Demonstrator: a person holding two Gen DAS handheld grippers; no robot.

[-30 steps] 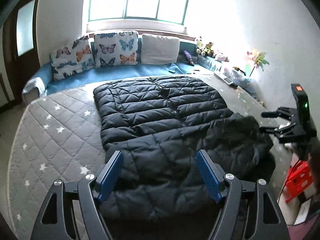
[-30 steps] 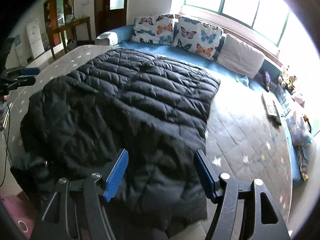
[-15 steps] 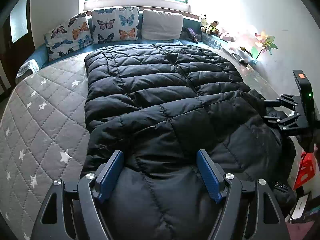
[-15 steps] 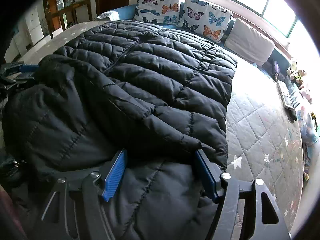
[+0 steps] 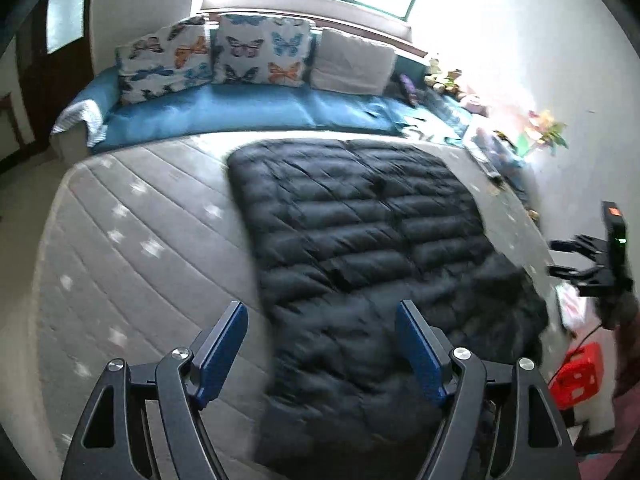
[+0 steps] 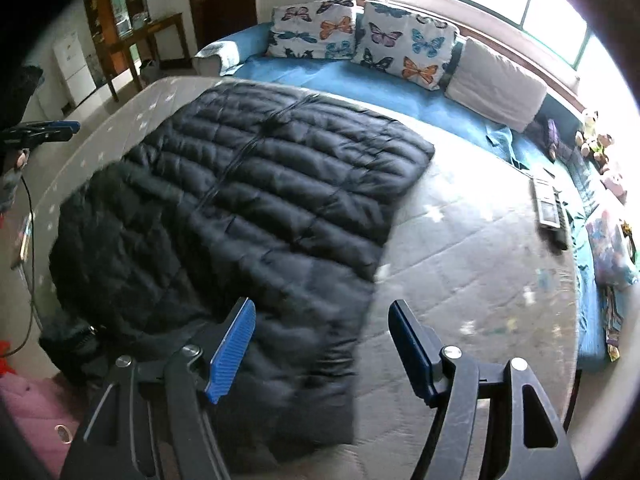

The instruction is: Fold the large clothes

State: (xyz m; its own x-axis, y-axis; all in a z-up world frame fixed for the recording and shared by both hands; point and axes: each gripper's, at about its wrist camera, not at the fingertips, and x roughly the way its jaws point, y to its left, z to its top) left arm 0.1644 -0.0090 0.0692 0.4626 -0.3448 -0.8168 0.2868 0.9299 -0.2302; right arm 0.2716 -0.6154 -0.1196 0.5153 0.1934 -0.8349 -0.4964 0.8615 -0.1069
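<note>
Black quilted jacket [image 5: 360, 248] lying flat on the bed [image 5: 132, 248], its near part bunched at 6 o'clock. My left gripper [image 5: 320, 354] and right gripper [image 6: 320, 350] hover above it, jaws apart, empty. I judge it soft, puffy, slippery; grasp hem corners. Sleeves hidden; frames blurred.

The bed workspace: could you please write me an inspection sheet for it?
Surface: grey quilted mattress with star print.
Job's things: black puffer coat spread flat, zipper up, near end rumpled.
Clutter: remote and small items along the mattress edge.
Grippers: left gripper and right gripper open, empty, above the coat's near end.
Cables: a thin cable beside the bed.
Surroundings: butterfly pillows, window, plush toys, red crate.
</note>
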